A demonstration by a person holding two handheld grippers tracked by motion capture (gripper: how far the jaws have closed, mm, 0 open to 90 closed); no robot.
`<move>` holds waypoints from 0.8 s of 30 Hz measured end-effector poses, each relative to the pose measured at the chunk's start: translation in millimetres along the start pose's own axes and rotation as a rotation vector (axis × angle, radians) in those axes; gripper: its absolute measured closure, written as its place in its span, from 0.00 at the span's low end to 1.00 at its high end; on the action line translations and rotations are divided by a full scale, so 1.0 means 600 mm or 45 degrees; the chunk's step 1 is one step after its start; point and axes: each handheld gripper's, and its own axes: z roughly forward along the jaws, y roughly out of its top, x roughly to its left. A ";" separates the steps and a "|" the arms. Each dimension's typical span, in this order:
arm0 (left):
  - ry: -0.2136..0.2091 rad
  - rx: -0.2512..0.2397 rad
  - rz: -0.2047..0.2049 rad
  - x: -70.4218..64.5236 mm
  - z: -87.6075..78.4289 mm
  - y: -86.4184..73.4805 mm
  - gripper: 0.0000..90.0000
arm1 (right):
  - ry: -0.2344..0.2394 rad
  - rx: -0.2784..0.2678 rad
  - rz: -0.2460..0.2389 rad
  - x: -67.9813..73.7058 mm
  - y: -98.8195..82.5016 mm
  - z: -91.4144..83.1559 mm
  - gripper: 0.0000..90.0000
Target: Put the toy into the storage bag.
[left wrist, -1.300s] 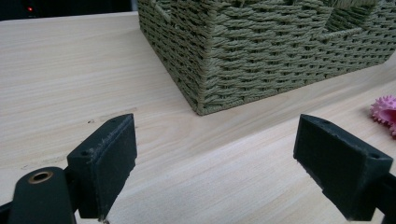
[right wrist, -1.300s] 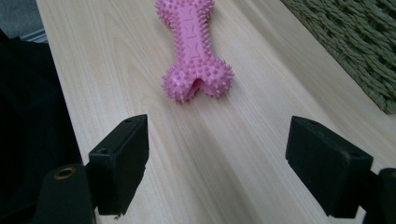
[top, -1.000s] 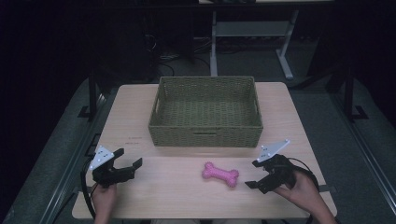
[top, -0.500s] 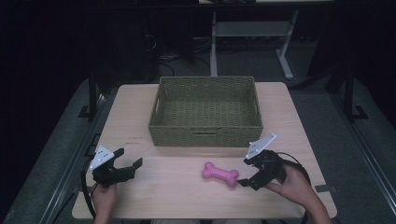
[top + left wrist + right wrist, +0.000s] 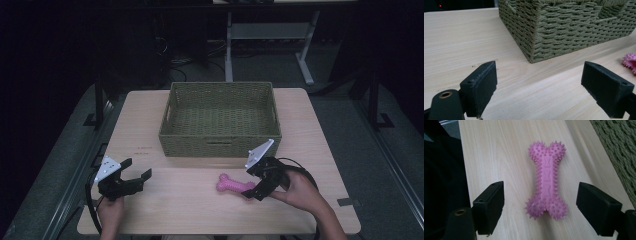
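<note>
From above, our left gripper (image 5: 134, 178) rests at the tabletop's (image 5: 190, 205) near left, jaws spread on nothing, its own view facing the woven basket's (image 5: 564, 27) corner. Our right gripper (image 5: 255, 184) has its jaws spread around the pink spiky bone (image 5: 235, 184); its own view shows them flanking the near end, not touching.

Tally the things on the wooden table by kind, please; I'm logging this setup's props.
Pink spiky rubber bone toy: 1
Olive-green woven rectangular basket: 1
Black two-jaw grippers, left gripper and right gripper: 2
Total: 4
</note>
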 end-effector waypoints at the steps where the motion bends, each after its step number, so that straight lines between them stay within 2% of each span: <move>1: 0.000 0.000 0.000 0.000 0.000 0.000 0.14 | 0.000 0.000 0.000 0.000 0.000 0.000 0.25; 10: -0.001 -0.001 -0.002 0.000 0.000 0.000 0.14 | 0.039 0.035 -0.013 -0.012 0.022 0.018 0.27; 24: -0.001 -0.003 -0.003 0.000 -0.001 0.000 0.14 | 0.048 0.079 -0.052 -0.018 0.042 0.036 0.34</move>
